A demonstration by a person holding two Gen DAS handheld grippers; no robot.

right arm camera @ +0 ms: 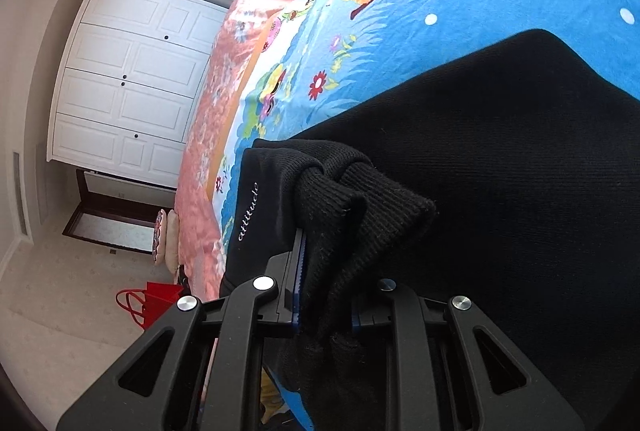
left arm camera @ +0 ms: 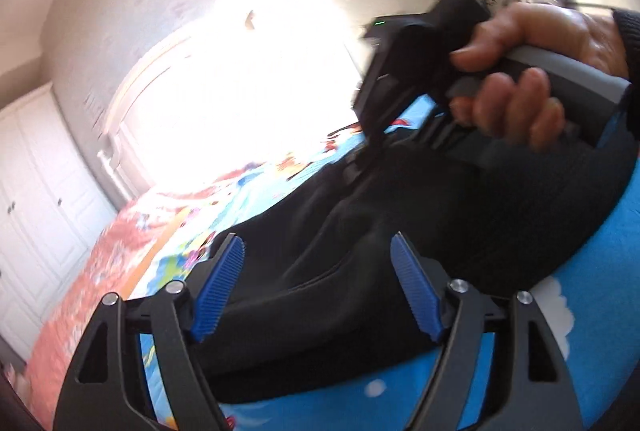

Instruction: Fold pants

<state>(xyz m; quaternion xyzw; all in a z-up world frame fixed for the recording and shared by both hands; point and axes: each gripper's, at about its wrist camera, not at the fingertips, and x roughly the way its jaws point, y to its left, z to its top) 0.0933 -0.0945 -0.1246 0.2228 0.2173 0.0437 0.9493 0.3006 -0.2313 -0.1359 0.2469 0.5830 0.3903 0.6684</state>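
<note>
The black pants (right arm camera: 500, 159) are spread on a bed covered by a bright cartoon sheet (right arm camera: 460, 3), with one ribbed cuff (right arm camera: 360, 199) lifted off the bed and pinched between the nearly closed pads of the right gripper (right arm camera: 324, 291). The left gripper (left arm camera: 316, 287) is seen with its jaws wide and nothing between them, above the dark cloth. The cloth is judged to be soft, light, limp knit that will sag and crease wherever it is not supported, so hold is best taken at the thick cuffs or the waistband. The long axis appears to run from the held cuff away across the sheet; the waistband end cannot be made out.
</note>
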